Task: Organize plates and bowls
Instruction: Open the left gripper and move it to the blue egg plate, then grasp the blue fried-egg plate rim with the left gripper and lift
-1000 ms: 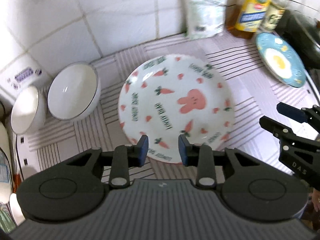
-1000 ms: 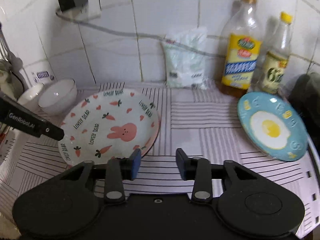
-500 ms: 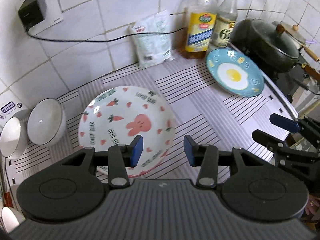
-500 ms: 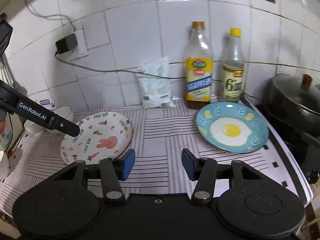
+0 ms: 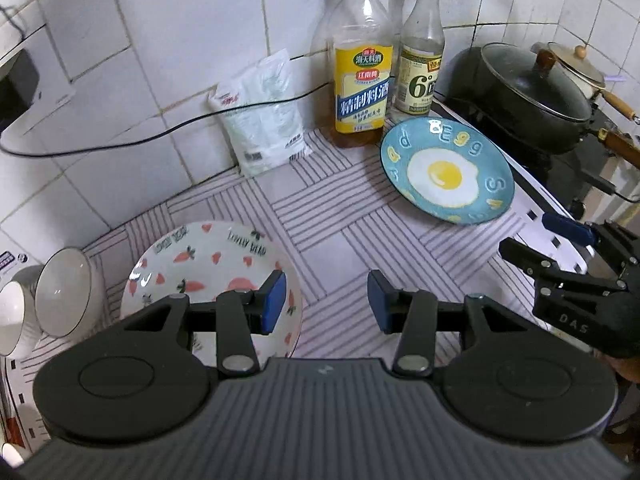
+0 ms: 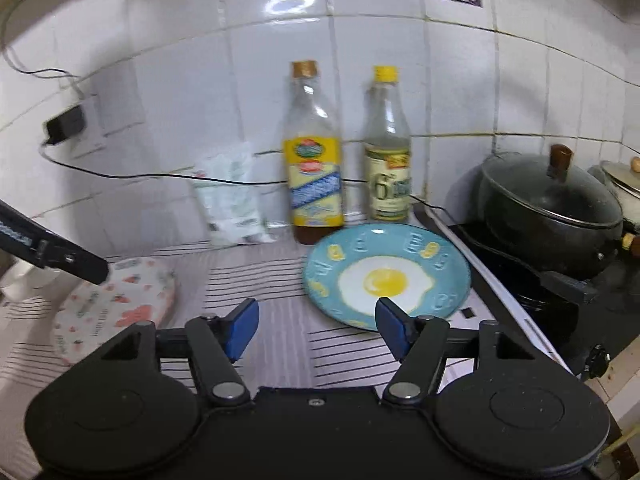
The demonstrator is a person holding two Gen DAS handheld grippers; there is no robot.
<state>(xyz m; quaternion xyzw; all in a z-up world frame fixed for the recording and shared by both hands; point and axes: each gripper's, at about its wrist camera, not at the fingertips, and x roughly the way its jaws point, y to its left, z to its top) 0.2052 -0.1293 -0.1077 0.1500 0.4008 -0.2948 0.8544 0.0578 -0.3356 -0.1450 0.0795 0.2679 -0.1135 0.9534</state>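
Egg plate (image 5: 446,170): flat on the striped mat (image 5: 360,216), just in front of the two bottles (image 5: 362,76), beside the stove; not yet touched.
Change of view: half a second ago sat well ahead of the right gripper (image 6: 316,330); now fills the middle of the right wrist view, near edge just behind the right-hand pad (image 6: 390,326).
Right gripper: spread wide, jaws just opened further, nothing between them; aimed at the near rim of the egg plate.
Meaning: looks like an approach to lift the egg plate by its near rim; grasp not yet made.
Rabbit plate (image 5: 208,276): left of the egg plate, well apart from it, flat on the mat; a second ago lay right under the left gripper (image 5: 326,302), now sits off to that gripper's left, partly hidden behind its left finger (image 5: 274,298).
Left gripper: part open, jaws opened further within the last second and now about steady, empty; pulled back from the rabbit plate.
Bowls (image 5: 66,292): two, white, left of the rabbit plate at the mat's edge, tipped against each other; place unchanged.
Bag (image 5: 262,116): against the tiled wall, behind and left of the egg plate.
Pot (image 5: 532,96): right of the egg plate, on the stove, lid on.
Progress, judged: early; plates apart, bowls unstacked.
Likely next need: pads over the near rim, then a firm pinch; glazed rim may slip.
Risk: bottles close behind the egg plate, easy to knock if pushed.
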